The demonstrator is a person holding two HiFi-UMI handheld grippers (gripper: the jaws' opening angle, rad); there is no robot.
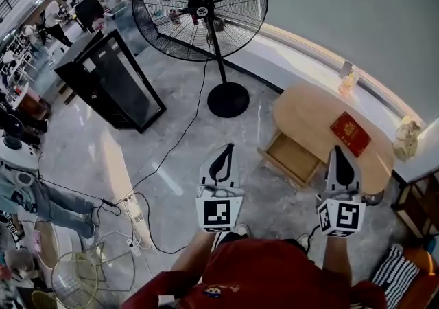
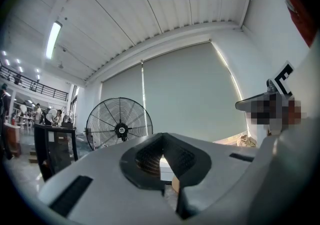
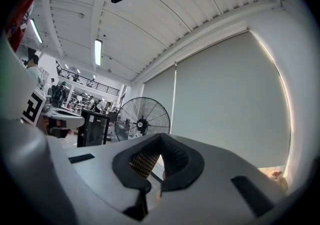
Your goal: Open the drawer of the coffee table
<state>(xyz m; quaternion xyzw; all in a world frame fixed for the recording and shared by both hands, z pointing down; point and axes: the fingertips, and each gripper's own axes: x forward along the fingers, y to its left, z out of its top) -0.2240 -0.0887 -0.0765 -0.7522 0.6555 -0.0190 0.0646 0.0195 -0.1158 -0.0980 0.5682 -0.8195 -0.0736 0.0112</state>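
Already the drawer (image 1: 293,158) stands pulled out of the table (image 1: 322,112), just ahead of my jaws. My left gripper (image 1: 226,150) and right gripper (image 1: 338,153) are pressed together on nothing, so I judge the job done.

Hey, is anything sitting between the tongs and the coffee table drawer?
Nothing visible. Only bare floor lies between the left tongs, the right tongs and the drawer, which already stands pulled out of the coffee table.
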